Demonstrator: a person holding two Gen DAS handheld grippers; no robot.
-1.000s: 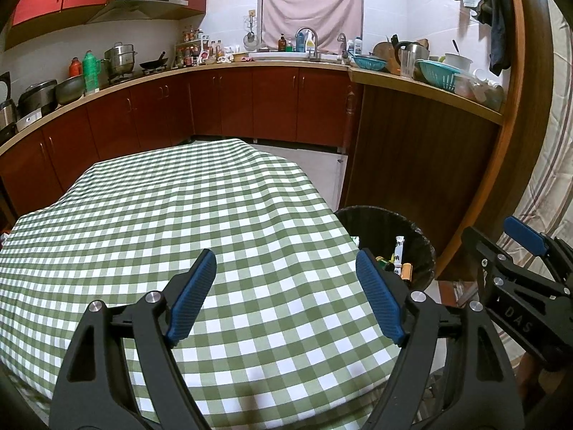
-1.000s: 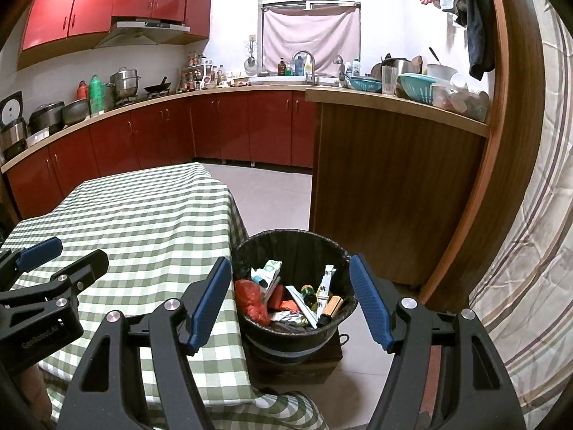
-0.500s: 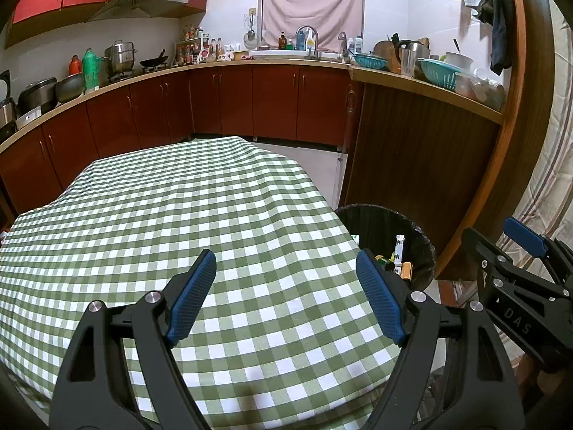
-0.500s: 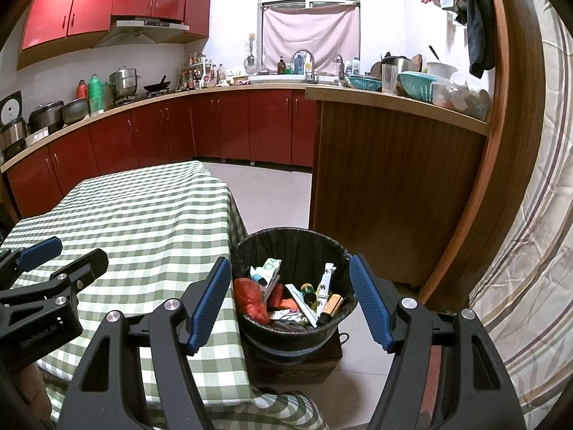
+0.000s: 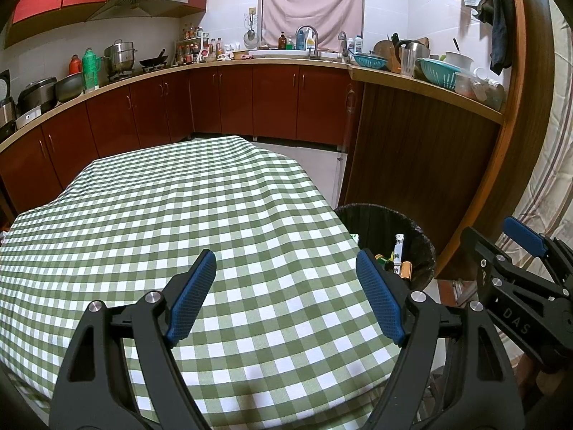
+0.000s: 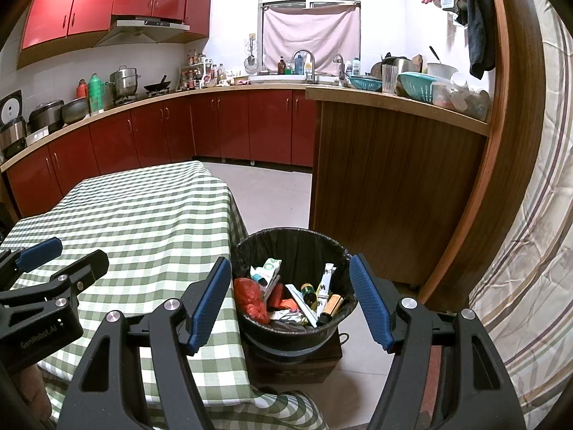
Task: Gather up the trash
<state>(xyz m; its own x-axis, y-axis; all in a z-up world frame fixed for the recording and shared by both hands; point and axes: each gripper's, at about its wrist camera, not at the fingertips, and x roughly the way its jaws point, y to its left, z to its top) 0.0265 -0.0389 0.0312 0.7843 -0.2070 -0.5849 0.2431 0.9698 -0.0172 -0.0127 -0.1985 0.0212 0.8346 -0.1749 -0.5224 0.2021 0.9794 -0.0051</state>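
Trash: it's all sitting in the bin (image 6: 297, 326), a jumble of stuff, namely a crumpled red wrapper (image 6: 250, 299), a white-and-green carton (image 6: 266, 272), a white tube (image 6: 325, 281), a small dark bottle (image 6: 308, 293) and an orange-ish tube (image 6: 332, 306). Can't really make out the bits underneath.

Bin: black, round, lined with a black bag, standing on a dark wooden box (image 6: 297, 365) on the tiled floor. It's just beside the corner of the table, pretty much touching the hanging cloth, with a brown wooden counter panel (image 6: 386, 193) behind it.

Table: covered in a green-and-white checked cloth (image 5: 186, 236), seen from both wrist views.

Left gripper (image 5: 286, 288): blue-padded fingers spread wide with nothing between them, hanging over the near part of the checked cloth. It shows up in the right wrist view too, at the left edge (image 6: 53, 268), above the table.

Right gripper (image 6: 290, 294): also spread wide and gripping nothing, hanging right above the bin so the rim sits framed between the two fingers. From the left wrist view you catch it off at the right edge (image 5: 515, 247), past the table corner.

Background: red cabinets (image 6: 250, 125) run along the back wall, with a sink and tap (image 6: 304, 68) under a window with a pinkish curtain (image 6: 311, 36), and pots (image 6: 123, 82) on the counter to the left. A striped curtain (image 6: 530, 251) hangs on the far right.
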